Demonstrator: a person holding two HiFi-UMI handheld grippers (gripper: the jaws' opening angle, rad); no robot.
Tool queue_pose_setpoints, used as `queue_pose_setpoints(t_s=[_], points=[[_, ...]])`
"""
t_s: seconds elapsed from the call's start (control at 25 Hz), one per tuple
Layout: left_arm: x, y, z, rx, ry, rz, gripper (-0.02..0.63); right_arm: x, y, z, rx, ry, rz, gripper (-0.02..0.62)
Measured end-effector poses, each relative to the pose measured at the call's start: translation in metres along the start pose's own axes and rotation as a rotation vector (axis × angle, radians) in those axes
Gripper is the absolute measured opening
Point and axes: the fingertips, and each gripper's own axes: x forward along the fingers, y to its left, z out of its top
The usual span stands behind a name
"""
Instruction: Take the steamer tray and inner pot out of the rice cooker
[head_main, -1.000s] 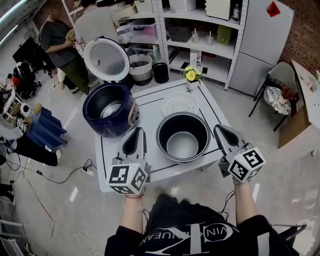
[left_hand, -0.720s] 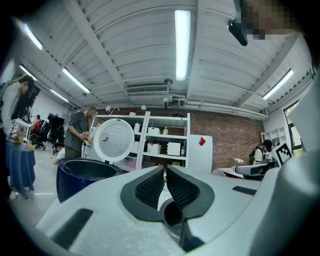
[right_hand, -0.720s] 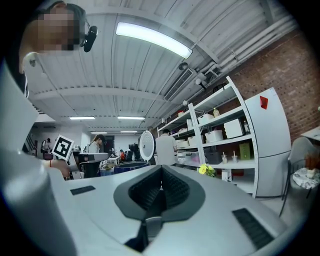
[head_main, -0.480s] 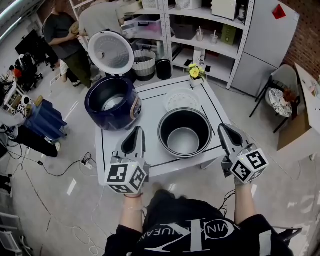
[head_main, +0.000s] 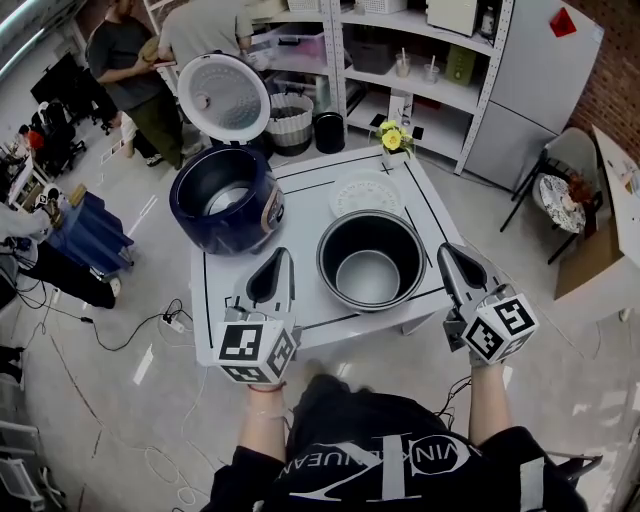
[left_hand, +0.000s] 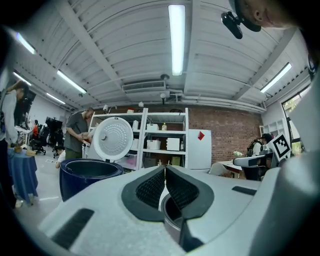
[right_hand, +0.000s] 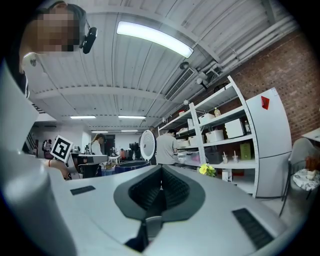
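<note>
Nearest the person, the left gripper (head_main: 276, 262) has just been closing its jaws on nothing and they now meet. The right gripper (head_main: 450, 262) hangs with its jaws together, also empty. Between them the inner pot (head_main: 345, 245) sits on the bench (head_main: 300, 210), the white steamer tray (head_main: 365, 193) just behind it, and the open rice cooker (head_main: 190, 225) beyond to the left looks emptied, so the task seems finished.

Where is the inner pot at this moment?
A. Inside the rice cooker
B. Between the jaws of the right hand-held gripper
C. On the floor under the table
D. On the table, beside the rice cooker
D: the inner pot stands empty on the white table, apart from the open rice cooker to its left in the head view.
</note>
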Motion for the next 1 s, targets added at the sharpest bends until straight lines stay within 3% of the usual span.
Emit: queue_pose_setpoints(t_s=[1.0], points=[[0.0042,0.0005,-0.0041,-0.018,0.021,-0.025,0.015,-0.0016,-0.0034,-0.0097,0.015,0.019,-0.020,-0.002]])
